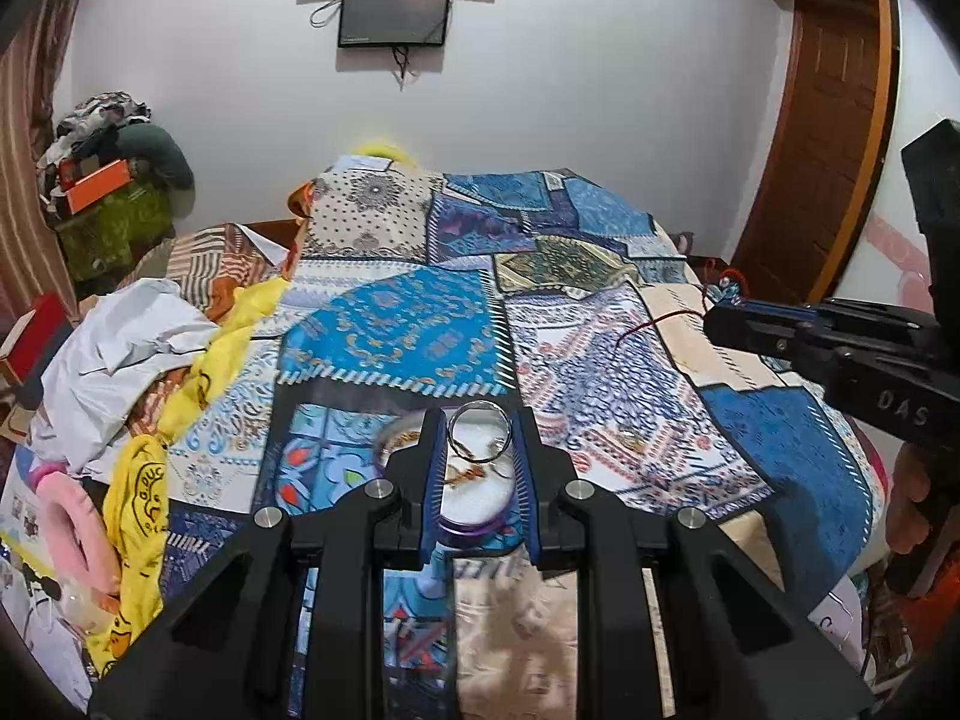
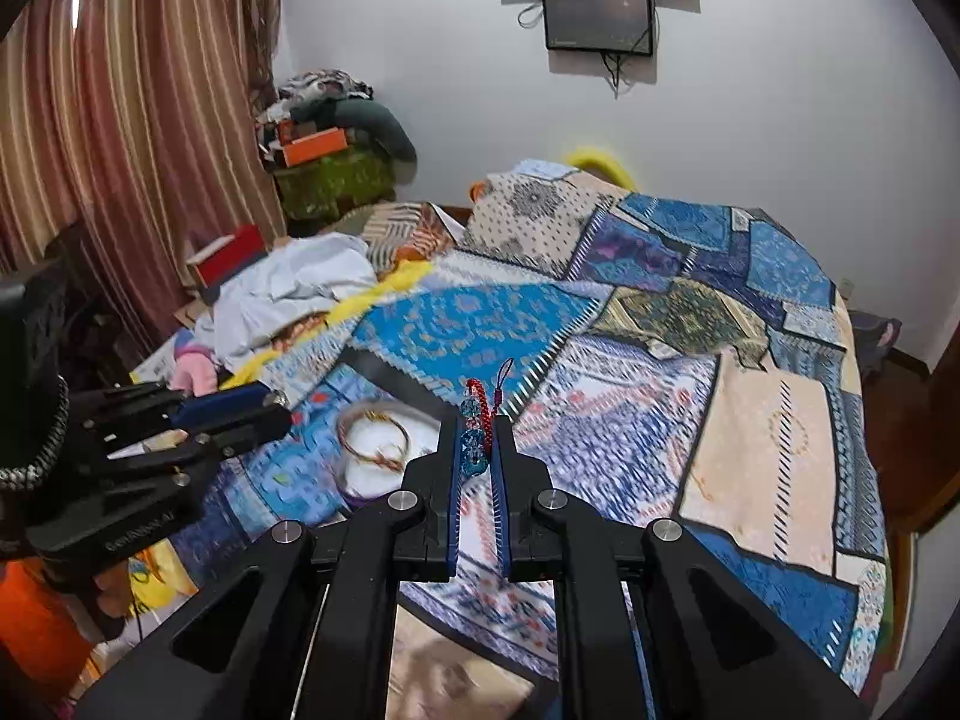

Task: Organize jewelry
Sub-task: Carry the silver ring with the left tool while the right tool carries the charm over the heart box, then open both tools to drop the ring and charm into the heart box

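In the left wrist view my left gripper [image 1: 479, 432] is shut on a silver bangle [image 1: 480, 429] and holds it just above a round clear jewelry box [image 1: 474, 501] with a white pad and purple base. A gold twisted bangle [image 1: 465, 474] lies in the box. In the right wrist view my right gripper [image 2: 477, 438] is shut on a beaded bracelet [image 2: 474, 438] with blue beads and a red cord, held above the bedspread, right of the box [image 2: 384, 471]. The left gripper [image 2: 240, 414] shows at left there; the right gripper [image 1: 729, 315] shows at right in the left view.
A patchwork blue bedspread [image 1: 600, 312] covers the bed. White and yellow clothes [image 1: 138, 348] lie heaped along its left side. A pile of bags and boxes [image 2: 336, 168] stands by the curtain. A wooden door [image 1: 828, 138] is at right.
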`<action>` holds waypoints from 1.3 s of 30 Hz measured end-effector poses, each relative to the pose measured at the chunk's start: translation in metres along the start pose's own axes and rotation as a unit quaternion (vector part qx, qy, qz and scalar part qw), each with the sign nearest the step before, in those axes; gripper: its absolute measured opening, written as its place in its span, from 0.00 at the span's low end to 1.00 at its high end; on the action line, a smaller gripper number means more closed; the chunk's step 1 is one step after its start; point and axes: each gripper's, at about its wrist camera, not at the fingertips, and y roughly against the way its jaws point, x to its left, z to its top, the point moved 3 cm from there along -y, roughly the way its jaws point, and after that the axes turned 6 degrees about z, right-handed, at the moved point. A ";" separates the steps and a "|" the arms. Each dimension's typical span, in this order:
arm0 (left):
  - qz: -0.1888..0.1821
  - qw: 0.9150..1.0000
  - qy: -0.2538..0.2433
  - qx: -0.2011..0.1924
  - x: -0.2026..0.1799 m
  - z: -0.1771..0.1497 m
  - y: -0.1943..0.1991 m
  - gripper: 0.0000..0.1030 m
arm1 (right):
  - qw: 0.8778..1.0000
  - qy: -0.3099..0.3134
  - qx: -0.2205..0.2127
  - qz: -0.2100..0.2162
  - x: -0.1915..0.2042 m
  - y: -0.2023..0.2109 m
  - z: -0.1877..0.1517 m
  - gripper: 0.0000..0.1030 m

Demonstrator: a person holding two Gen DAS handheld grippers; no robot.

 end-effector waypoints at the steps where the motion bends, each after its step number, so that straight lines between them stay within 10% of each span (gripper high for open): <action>1: 0.003 1.000 0.002 0.000 0.004 0.001 -0.002 0.20 | 1.000 0.001 -0.003 0.003 0.003 -0.002 0.003 0.08; 39: -0.018 0.996 0.004 0.083 0.034 -0.022 -0.106 0.20 | 0.982 -0.049 0.159 0.089 0.017 -0.149 -0.006 0.08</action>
